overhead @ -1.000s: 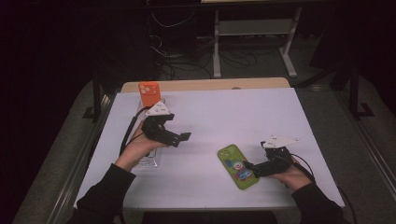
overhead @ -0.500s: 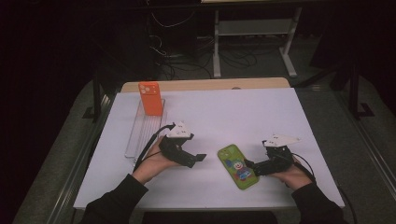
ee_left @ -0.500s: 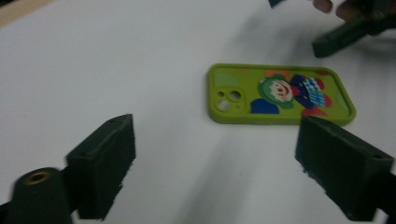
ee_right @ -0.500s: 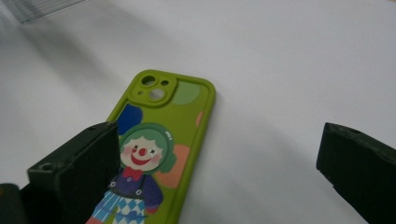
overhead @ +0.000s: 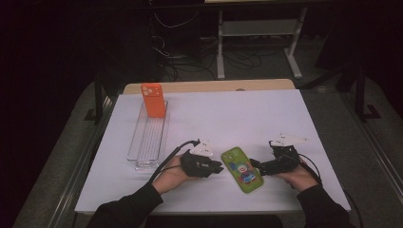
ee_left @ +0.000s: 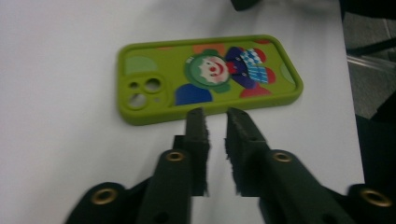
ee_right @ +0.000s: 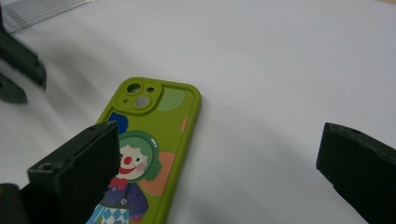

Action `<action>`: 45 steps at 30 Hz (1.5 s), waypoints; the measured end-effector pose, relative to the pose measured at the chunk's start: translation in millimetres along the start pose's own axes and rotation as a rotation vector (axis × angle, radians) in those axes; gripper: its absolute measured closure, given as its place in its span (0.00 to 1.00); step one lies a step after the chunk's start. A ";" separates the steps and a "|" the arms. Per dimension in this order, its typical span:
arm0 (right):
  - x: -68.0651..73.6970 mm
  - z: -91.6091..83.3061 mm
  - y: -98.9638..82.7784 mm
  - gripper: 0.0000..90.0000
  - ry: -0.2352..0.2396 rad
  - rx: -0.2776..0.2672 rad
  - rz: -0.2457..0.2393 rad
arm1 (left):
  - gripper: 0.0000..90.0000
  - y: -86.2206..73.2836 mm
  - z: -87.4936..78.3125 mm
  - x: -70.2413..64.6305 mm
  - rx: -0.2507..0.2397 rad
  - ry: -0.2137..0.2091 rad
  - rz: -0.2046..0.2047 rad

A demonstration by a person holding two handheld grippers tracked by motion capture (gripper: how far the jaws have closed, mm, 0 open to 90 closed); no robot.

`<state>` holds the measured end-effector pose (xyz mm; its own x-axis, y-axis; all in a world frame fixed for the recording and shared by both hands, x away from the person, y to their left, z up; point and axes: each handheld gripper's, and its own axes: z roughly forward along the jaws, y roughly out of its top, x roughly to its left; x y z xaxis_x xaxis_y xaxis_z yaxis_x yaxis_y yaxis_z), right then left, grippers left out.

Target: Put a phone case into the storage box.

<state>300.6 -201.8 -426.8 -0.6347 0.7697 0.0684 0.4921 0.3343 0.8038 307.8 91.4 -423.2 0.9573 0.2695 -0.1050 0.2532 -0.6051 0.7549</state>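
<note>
A lime-green phone case with a clown picture (overhead: 242, 169) lies flat near the table's front edge, camera cutout toward the back. My left gripper (overhead: 219, 166) sits low just left of it. Its jaws have just been closing and stand nearly together, tips (ee_left: 214, 114) pointing at the case's long edge (ee_left: 205, 77) with nothing between them. My right gripper (overhead: 254, 166) rests at the case's right side, jaws wide open (ee_right: 217, 140); one jaw hangs over the clown picture (ee_right: 144, 154) without gripping. The left gripper's jaws (ee_right: 18, 70) appear at the upper left of the right gripper view.
A clear ribbed tray (overhead: 147, 137) lies lengthwise at the table's left, with an orange phone (overhead: 153, 99) standing upright at its far end. The white table top (overhead: 247, 118) stretches behind the case. Metal table legs and cables stand beyond the table on the dark floor.
My left hand has come from beside the tray rightward and toward the front edge, down to the green case, and its jaws have closed. The right hand and the case stayed put.
</note>
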 end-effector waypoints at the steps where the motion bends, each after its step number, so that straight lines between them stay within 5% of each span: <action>1: -0.2 0.0 0.1 0.00 0.001 0.000 0.002 | 0.91 0.4 3.9 -2.0 0.012 -0.013 0.010; 4: -0.7 -0.1 0.1 0.00 0.005 -0.002 0.004 | 1.00 2.9 12.6 -5.6 0.020 -0.049 0.018; 14: -0.3 -1.5 0.3 0.00 0.000 -0.008 0.014 | 1.00 8.4 43.9 -21.2 0.068 -0.102 0.070; 31: -1.5 -4.0 0.4 0.00 -0.001 -0.019 -0.003 | 1.00 23.7 73.4 -19.5 0.060 -0.045 0.071; 37: -1.7 -4.5 0.5 0.00 -0.002 -0.017 -0.004 | 0.99 25.2 61.0 -16.3 0.026 -0.048 0.043; 45: -1.2 -6.2 0.2 0.00 -0.002 -0.015 -0.002 | 0.84 20.0 18.7 1.2 -0.003 0.001 -0.019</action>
<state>297.8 -206.0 -423.0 -0.6340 0.7706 0.0657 0.4819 0.3272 0.8128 316.7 65.6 -420.4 0.9522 0.2817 -0.1183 0.2705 -0.5973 0.7550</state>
